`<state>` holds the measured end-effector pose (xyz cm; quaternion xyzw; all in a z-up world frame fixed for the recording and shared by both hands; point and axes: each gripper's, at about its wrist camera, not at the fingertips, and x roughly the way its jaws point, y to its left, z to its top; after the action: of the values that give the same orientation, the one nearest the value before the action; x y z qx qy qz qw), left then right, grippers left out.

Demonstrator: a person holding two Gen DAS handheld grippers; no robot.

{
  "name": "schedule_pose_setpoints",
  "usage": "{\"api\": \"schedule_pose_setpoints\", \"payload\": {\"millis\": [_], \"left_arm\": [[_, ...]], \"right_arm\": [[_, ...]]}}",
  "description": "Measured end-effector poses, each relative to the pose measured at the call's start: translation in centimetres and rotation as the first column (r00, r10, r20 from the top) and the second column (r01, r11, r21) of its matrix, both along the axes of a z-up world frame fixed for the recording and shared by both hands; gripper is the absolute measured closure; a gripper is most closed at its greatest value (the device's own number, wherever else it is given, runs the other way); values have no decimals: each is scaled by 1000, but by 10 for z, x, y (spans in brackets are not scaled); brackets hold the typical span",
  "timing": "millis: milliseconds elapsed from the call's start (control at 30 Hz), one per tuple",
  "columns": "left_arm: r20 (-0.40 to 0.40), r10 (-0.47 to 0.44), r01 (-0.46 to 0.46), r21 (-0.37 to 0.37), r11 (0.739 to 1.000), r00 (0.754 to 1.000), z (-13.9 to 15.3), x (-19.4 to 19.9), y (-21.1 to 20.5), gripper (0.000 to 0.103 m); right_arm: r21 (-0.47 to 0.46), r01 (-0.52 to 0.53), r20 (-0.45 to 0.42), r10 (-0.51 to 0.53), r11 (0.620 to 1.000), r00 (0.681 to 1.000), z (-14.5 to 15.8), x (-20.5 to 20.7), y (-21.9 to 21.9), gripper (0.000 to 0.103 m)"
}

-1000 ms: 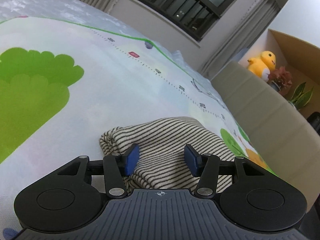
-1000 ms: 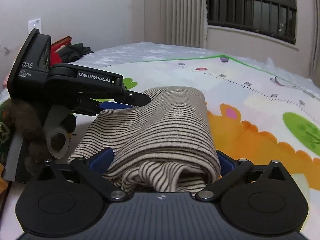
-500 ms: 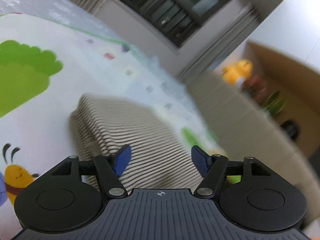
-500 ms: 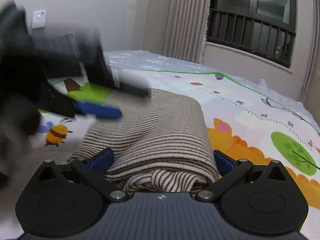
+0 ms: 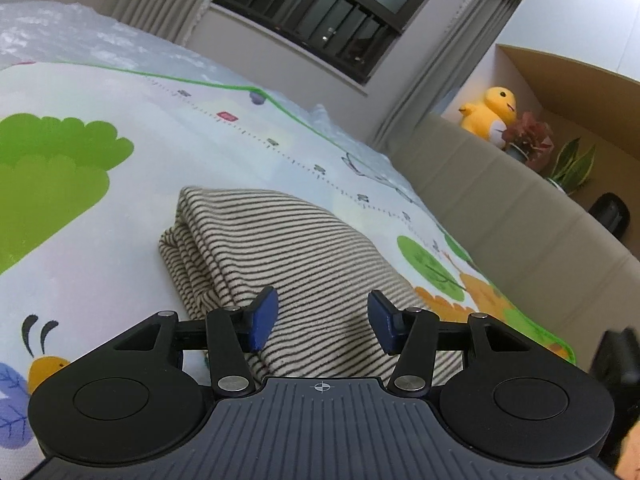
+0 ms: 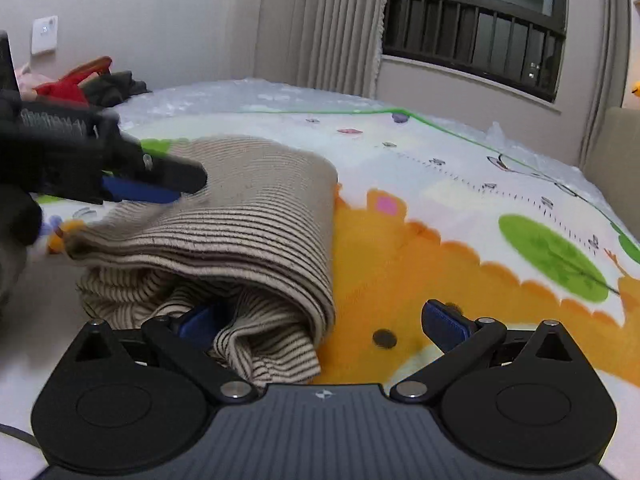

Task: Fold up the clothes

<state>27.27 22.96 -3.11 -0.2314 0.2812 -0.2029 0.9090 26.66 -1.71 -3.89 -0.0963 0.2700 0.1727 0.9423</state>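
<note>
A folded beige garment with thin dark stripes [image 5: 288, 252] lies on the cartoon-print play mat [image 5: 120, 208]. My left gripper [image 5: 320, 322] is open, its blue pads just above the garment's near end. In the right wrist view the garment [image 6: 240, 216] is a thick folded bundle at the left. My right gripper [image 6: 324, 324] is open; its left pad is tucked against the garment's near folds, its right pad over the orange mat [image 6: 400, 264]. The left gripper [image 6: 132, 184] shows blurred there, over the garment's far left side.
A beige sofa back [image 5: 500, 200] runs along the mat's right side, with a yellow plush duck [image 5: 488, 114] and potted plants [image 5: 568, 164] behind it. A pile of red and dark clothes [image 6: 92, 86] lies at the far left. A curtained window [image 6: 472, 32] is behind.
My right gripper has shifted right, so the garment now sits at its left pad rather than filling the jaws. My left gripper swung and pulled back a little; the garment stays folded.
</note>
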Motion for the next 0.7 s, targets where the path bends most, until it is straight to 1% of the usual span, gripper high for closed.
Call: {"api": "schedule_pose_setpoints", "payload": {"millis": [67,133,200,267,300,333,367,400,433,467,500,567,633,700], "left_arm": [[2,2,-2,-1,1000,1000,-1,0,1,48],[2,3,-3,-9,1000,1000,-2,0,3,49],[5,1,-1,-12,1000,1000,-3,0,4,49],[9,-1,1,-13,1000,1000,-4,0,5,49],[10,-1,1,-13,1000,1000,-4,0,4,49],[12,0,0,-12,1000,1000,-4,-1,4,49],[14,1,-1,-10,1000,1000,-4,-1,4,49],[15,1,-1,-8,1000,1000,-4,-2,3,49],[16,1,-1,-3,1000,1000,-4,-2,2,49],[17,2,-2,3,1000,1000,-4,-2,1,49],[18,2,-2,8,1000,1000,-4,-2,0,49],[20,2,-3,19,1000,1000,-3,-3,-2,50],[27,13,-14,33,999,1000,-2,-5,-6,50],[38,46,-47,30,998,998,-1,-10,-9,49]], "right_arm": [[54,-13,26,12,998,1000,5,-5,-7,0],[155,-32,64,23,987,998,14,-13,-22,0],[277,-31,101,3,960,995,27,-24,-39,0],[350,-33,145,-19,936,989,43,-31,-49,0],[351,-34,154,-22,936,988,49,-30,-49,0],[331,-33,155,-19,943,988,54,-27,-46,0],[268,-16,141,-23,963,990,54,-20,-37,0],[170,11,118,-32,985,992,51,-10,-25,0],[59,27,75,-32,998,997,42,1,-13,0],[-22,22,24,-21,1000,1000,27,12,-3,0],[-25,18,7,-18,1000,1000,15,16,-3,0],[34,25,4,-25,999,1000,3,17,-12,0],[76,29,-15,-28,997,1000,3,17,-19,0],[118,25,-2,-25,993,1000,3,11,-27,0]]}}
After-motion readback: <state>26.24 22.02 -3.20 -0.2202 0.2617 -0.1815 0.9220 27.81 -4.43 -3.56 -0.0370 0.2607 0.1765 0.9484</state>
